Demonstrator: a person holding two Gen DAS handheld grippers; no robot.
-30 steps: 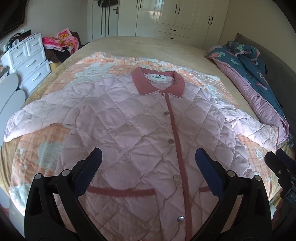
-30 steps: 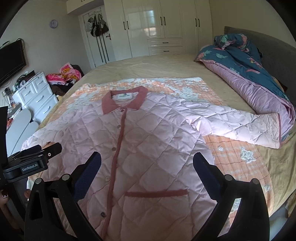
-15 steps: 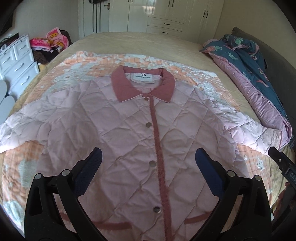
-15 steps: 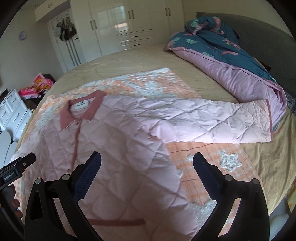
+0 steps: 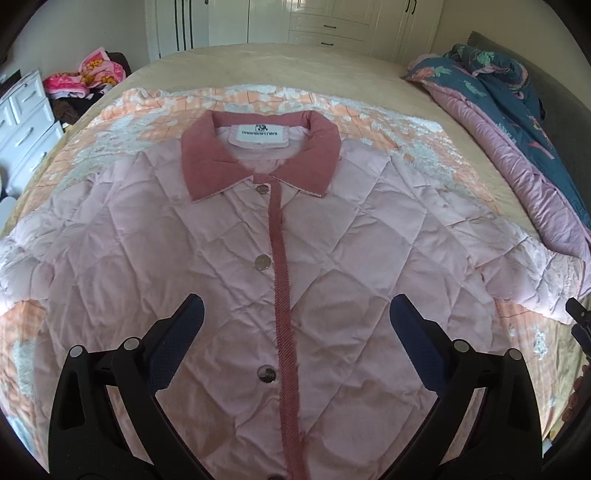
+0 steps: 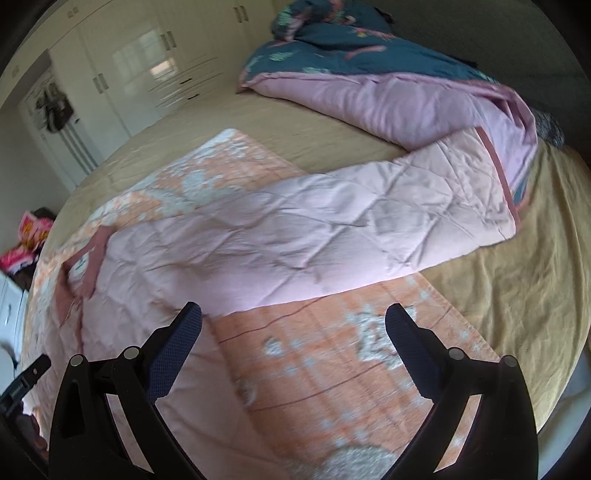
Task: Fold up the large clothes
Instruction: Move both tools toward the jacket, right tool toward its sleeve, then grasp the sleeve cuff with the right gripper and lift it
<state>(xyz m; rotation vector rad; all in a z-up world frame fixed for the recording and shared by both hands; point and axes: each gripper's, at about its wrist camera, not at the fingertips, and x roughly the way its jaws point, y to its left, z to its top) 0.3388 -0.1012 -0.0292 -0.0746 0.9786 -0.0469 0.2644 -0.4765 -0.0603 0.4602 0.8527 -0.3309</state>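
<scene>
A pink quilted jacket [image 5: 229, 258] is laid flat, front up and buttoned, on an orange-and-white patterned blanket [image 5: 155, 107] spread over a tan bed [image 5: 295, 62]. Its dark pink collar [image 5: 258, 155] is seen pointing toward the white wardrobe [image 5: 332, 18] at the far wall. The jacket's hem is cut off by the bottom of the left wrist view, and its left sleeve end is lost at that view's left edge.

The left gripper [image 5: 295, 325] is held above the jacket's chest, jaws spread wide and nothing between them. The right gripper [image 6: 293, 332] is likewise spread wide and empty, held over bare blanket just beside the jacket's side seam.

Only the right wrist view shows the whole right sleeve [image 6: 351, 221], which is stretched out across the blanket edge onto the bedspread. Its dark-trimmed cuff [image 6: 498, 173] is seen lying against a rumpled teal-and-pink duvet [image 6: 369, 74]; whether it is tucked under the duvet cannot be told. This view is somewhat blurred, and the collar appears there only as a small, foreshortened shape.

Open bedspread is left between the blanket's far edge and the wardrobe, and to the right of the blanket up to the duvet. A white chest of drawers [image 5: 26, 122] and a heap of bright clothes [image 5: 88, 74] are shown only in the left wrist view, beside the bed's left edge.
</scene>
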